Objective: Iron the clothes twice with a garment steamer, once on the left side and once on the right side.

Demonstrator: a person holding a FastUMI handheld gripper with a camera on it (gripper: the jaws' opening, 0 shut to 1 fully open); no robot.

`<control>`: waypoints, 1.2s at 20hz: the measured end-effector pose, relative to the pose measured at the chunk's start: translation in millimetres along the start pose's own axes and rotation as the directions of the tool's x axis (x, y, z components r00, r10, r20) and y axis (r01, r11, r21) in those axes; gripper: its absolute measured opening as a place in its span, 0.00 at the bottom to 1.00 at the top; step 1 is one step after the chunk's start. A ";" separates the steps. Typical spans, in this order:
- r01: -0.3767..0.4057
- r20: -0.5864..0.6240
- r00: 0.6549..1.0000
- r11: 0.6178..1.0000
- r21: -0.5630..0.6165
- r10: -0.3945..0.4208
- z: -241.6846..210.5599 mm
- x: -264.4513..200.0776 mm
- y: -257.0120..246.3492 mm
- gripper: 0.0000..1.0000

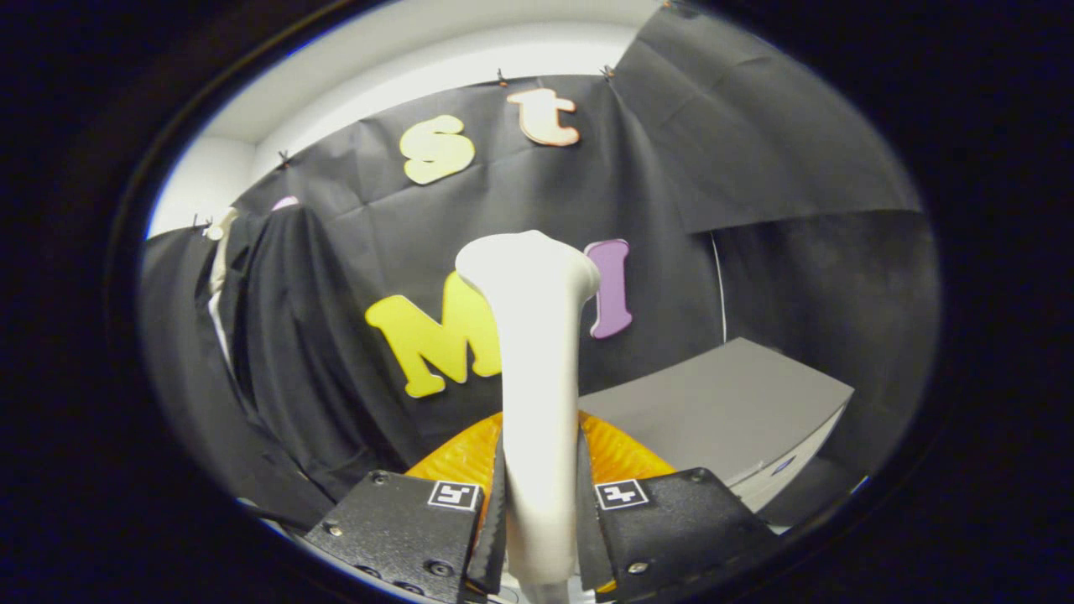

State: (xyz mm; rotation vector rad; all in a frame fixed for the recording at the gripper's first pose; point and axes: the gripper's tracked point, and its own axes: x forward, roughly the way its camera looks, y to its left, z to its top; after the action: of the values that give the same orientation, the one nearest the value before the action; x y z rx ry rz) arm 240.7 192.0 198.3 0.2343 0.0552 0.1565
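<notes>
We hold the steamer (pixel 537 369) upright in the gripper (pixel 541 503), both fingers pressed on its white handle from either side, its flared head standing beyond the fingertips. The garment (pixel 277 335), dark and hanging, is off to the left of the steamer and well apart from it; a pale strip shows along its far edge. A grey box (pixel 722 411) sits to the right of the steamer, and an orange ribbed thing (pixel 617 453) lies just behind it, low down.

We judge that no pass is under way yet, since the head touches no cloth. The risks from here: the smooth, rounded handle could twist or slide in the grip as we swing left, so the head meets the cloth at an angle. The loose cloth may also bunch or swing away under pressure, leaving one side skimmed.
</notes>
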 end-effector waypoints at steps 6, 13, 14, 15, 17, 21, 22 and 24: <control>-0.081 0.211 0.973 0.995 -0.055 0.091 24.6 -70.9 97.1 0.37; -0.109 0.343 0.928 0.985 -0.131 0.148 32.6 -106.7 195.1 0.37; -0.118 0.357 0.919 0.982 -0.150 0.165 36.3 -104.8 208.4 0.37; -0.129 0.372 0.910 0.978 -0.165 0.183 38.5 -102.8 219.4 0.37; -0.166 0.380 0.897 0.969 -0.181 0.224 40.2 -92.7 241.3 0.37; -0.223 0.378 0.883 0.957 -0.183 0.278 39.8 -71.5 280.1 0.37; -0.235 0.377 0.880 0.954 -0.186 0.290 40.6 -66.1 287.7 0.37; -0.241 0.386 0.873 0.951 -0.194 0.300 44.2 -56.4 296.4 0.37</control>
State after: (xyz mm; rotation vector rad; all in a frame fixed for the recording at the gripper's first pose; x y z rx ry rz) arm 144.5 457.7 313.0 0.1290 -0.4120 0.3879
